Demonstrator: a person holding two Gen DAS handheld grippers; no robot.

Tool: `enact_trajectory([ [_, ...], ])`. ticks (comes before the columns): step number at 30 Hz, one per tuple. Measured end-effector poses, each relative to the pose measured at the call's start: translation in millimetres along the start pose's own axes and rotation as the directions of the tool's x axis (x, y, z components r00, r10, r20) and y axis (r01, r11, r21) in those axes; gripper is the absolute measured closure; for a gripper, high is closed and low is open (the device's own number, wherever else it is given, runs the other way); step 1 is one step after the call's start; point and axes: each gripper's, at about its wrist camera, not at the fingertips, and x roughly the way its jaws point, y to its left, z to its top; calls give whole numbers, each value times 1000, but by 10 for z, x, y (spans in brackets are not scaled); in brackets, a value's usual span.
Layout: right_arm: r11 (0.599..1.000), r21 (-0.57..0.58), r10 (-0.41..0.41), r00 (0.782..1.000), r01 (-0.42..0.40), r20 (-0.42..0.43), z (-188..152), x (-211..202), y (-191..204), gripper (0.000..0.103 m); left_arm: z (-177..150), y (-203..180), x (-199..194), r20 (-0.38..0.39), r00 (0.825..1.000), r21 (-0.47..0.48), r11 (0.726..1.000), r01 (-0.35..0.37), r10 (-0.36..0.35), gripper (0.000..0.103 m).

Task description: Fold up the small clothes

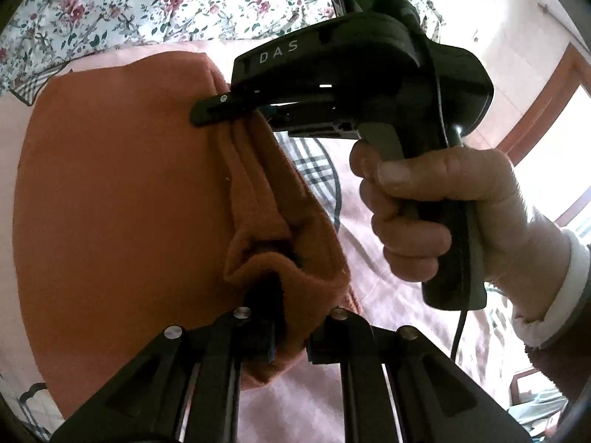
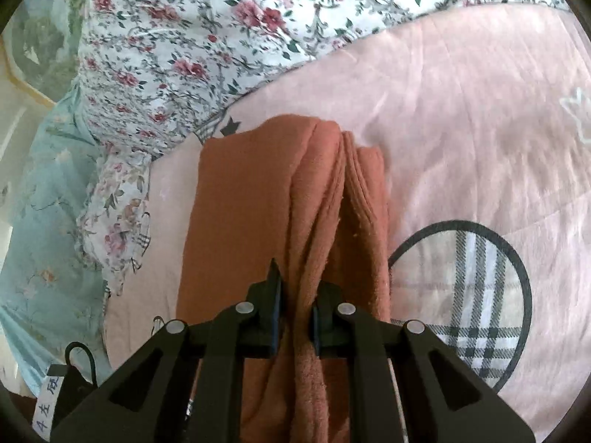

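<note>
Pinching the orange garment (image 2: pixel 258 199), only left view shows right gripper (image 1: pixel 236 109).

Fuzzy matt rust-orange cloth garment (image 2: pixel 258 199) lies on smooth pink cotton-like sheet (image 2: pixel 461 110); matt black plastic gripper (image 2: pixel 297 317).

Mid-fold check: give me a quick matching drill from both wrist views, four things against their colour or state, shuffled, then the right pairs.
1. orange garment
2. bed sheet
3. quilt
4. right gripper

a. white with red roses
b. pink, with a plaid circle
c. shut on a fold of cloth
d. bunched in ridges, held at two spots

Pairs: 1-d, 2-b, 3-a, 4-c
</note>
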Motion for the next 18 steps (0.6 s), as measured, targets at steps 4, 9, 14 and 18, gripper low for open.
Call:
enact_trajectory([
  [4,997,-7,-73,997,72,-28,-68,93,-63,89,-37,52,173,-58,998,-7,1000,10,-10,92],
  [9,987,-7,-163,987,163,-9,-119,13,-101,83,-108,126,93,-92,994,-25,998,60,-62,75],
  [14,971,76,-230,971,225,64,-212,-305,-144,75,-249,285,-304,-70,996,-51,997,51,-54,46],
  [18,978,143,-166,982,152,91,-372,-437,-147,32,-451,587,-661,-43,999,-134,991,4,-10,39],
])
